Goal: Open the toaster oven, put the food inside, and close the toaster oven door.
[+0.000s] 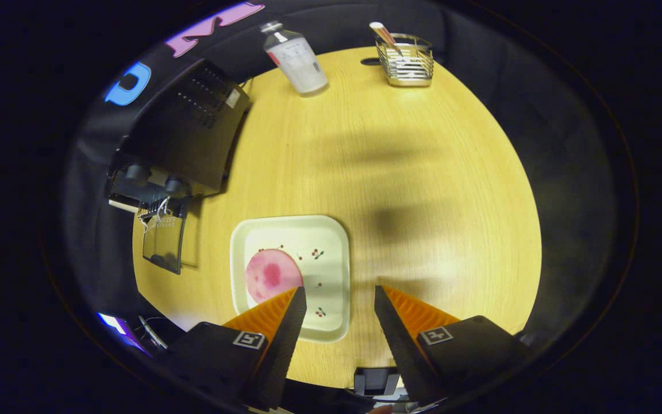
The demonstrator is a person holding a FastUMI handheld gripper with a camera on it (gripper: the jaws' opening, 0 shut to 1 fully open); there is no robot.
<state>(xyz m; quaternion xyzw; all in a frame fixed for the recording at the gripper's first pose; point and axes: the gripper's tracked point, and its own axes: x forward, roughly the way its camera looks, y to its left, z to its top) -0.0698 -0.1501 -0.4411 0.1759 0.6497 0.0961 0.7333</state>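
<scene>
Open, empty tongs point(339, 299) hover over the round pink food slice point(272, 276) on a square cream plate point(331, 241), lower centre; a shallow grab risks sliding it off

A pale cream square plate point(331, 253) printed with small red cherry sprigs carries a pink ham slice point(270, 276) with a darker pink blotch. The bench point(400, 190) is yellow woodgrain; the toaster oven point(184, 138) black; the far wire basket point(407, 60) silver.

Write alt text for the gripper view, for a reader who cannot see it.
The gripper hangs open above a round wooden table, one of its fingers over a plate holding a pink slice of food. Beyond the plate stands a black toaster oven with its door down; a bottle and wire basket sit at the far edge.
</scene>
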